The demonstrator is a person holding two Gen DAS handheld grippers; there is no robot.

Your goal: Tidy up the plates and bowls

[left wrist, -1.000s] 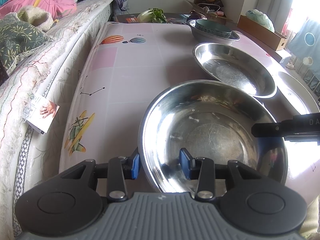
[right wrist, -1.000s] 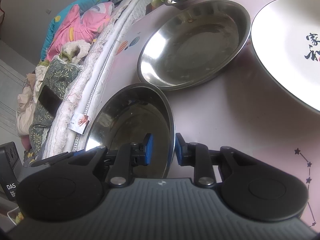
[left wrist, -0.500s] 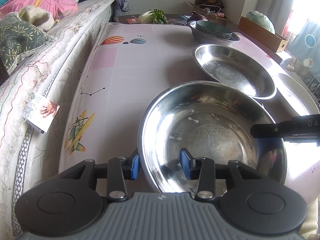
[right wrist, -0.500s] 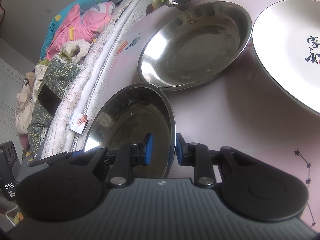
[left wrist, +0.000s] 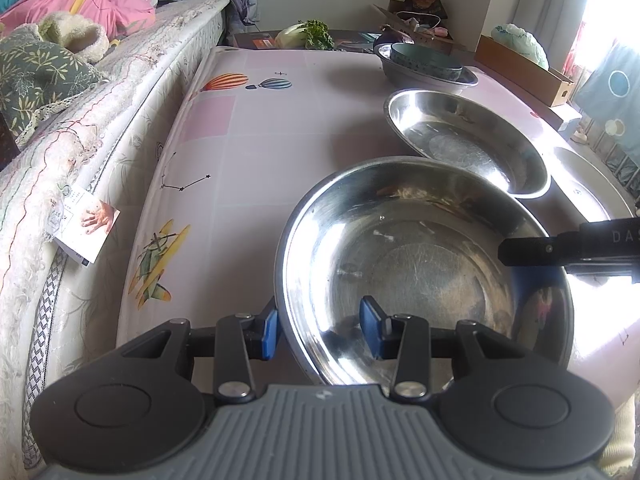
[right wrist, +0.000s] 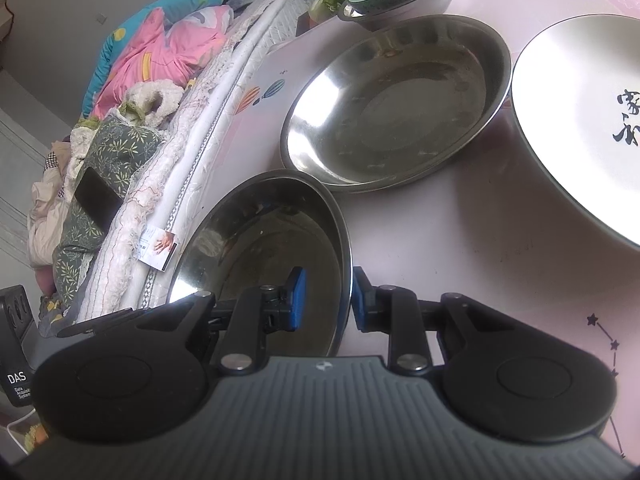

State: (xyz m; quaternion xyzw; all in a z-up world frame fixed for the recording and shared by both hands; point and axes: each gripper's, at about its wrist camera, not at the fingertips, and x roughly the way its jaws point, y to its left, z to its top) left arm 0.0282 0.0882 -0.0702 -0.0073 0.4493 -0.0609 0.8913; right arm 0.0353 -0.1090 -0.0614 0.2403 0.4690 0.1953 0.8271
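On the near end of the pink tabletop [left wrist: 280, 128], the near steel bowl [left wrist: 420, 272] sits between my two sets of fingers. My left gripper [left wrist: 318, 328] straddles its near rim, one blue pad outside and one inside, with a clear gap on the inner side, so those fingers are apart, not yet pinching. My right gripper [right wrist: 326, 298] straddles the opposite rim the same way; its pads stand close to the steel, but I cannot tell whether they press it. Two holds on opposite edges should keep a wide, slippery bowl level (one would let it tip). Just beyond lies the second steel bowl [right wrist: 396, 104], likely where this one nests, with the white plate [right wrist: 580, 112] beside it and a stacked bowl pair [left wrist: 426, 66] farther back.
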